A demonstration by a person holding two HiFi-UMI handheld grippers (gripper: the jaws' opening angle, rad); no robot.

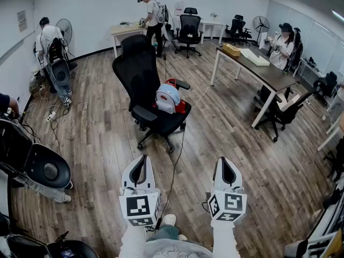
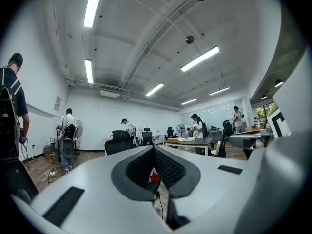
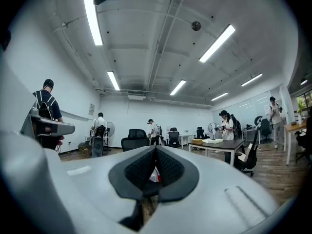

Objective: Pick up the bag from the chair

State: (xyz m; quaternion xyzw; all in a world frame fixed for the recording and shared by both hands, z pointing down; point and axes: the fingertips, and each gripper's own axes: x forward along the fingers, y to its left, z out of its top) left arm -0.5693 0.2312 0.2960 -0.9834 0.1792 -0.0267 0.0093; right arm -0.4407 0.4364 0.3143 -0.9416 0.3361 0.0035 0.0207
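A small backpack (image 1: 167, 98), white and pale blue with red trim, stands on the seat of a black office chair (image 1: 144, 74) in the middle of the room. Both grippers hover low in the head view, well short of the chair. My left gripper (image 1: 142, 159) is shut and holds nothing. So is my right gripper (image 1: 224, 160), a little to its right. In the left gripper view the jaws (image 2: 154, 148) meet at the tips, and a red sliver of the bag (image 2: 154, 176) shows below them. The right gripper view shows shut jaws (image 3: 156, 148) with a bit of the bag (image 3: 155, 175) behind.
A dark cable (image 1: 174, 165) runs over the wood floor from the chair toward me. A long dark desk (image 1: 269, 73) with chairs stands at the right, another black chair (image 1: 47, 168) close at my left. Several people work along the walls.
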